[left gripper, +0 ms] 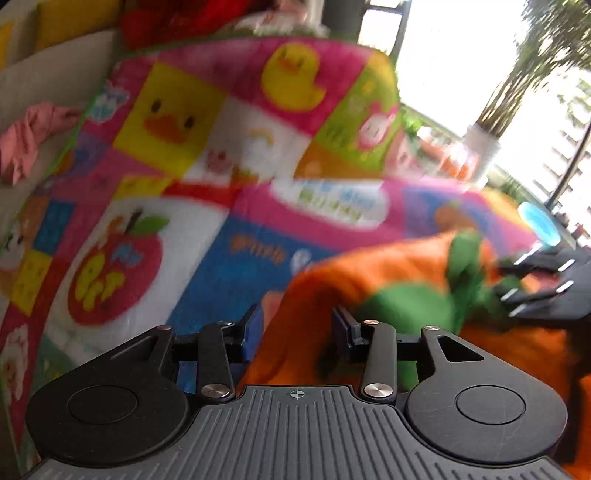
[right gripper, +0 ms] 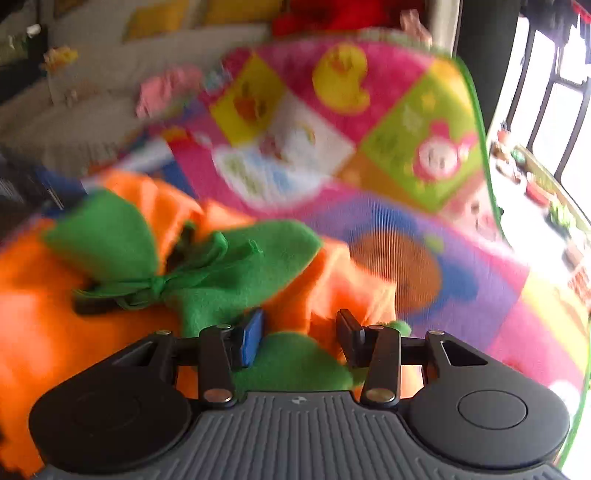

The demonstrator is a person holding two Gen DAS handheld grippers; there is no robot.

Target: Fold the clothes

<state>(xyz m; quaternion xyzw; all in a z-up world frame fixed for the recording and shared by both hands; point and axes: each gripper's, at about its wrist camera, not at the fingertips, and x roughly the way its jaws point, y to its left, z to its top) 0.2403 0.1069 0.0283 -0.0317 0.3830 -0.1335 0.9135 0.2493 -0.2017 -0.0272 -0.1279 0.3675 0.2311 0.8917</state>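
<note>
An orange fleece garment with green leaf-shaped pieces point(right gripper: 207, 258) lies bunched on a colourful cartoon play mat point(right gripper: 369, 110). It also shows in the left wrist view point(left gripper: 369, 273), at lower right. My left gripper point(left gripper: 295, 328) is open, and orange cloth sits between its two fingers. My right gripper point(right gripper: 299, 332) is open, with green and orange cloth between its fingers. The right gripper's black fingers point(left gripper: 535, 280) show at the right edge of the left wrist view, against the garment. Both views are motion-blurred.
A pink garment point(left gripper: 29, 140) lies crumpled off the mat's left edge, also seen in the right wrist view point(right gripper: 166, 88). A beige sofa with yellow cushions point(right gripper: 159, 18) stands behind. Bright windows and a railing point(right gripper: 554, 92) are at the right.
</note>
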